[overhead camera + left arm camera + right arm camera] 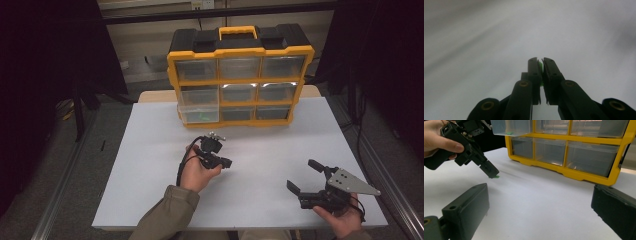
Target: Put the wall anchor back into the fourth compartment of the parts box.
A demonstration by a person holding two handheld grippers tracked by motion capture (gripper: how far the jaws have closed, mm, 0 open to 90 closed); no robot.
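Left gripper point(226, 163) pinches a small flat green plastic piece point(540, 67) between nearly closed jaws, just above the white table point(260, 150), in front of the yellow-framed organizer case point(240, 75). Right gripper point(305, 176): jaws wide, empty, farther from the case.
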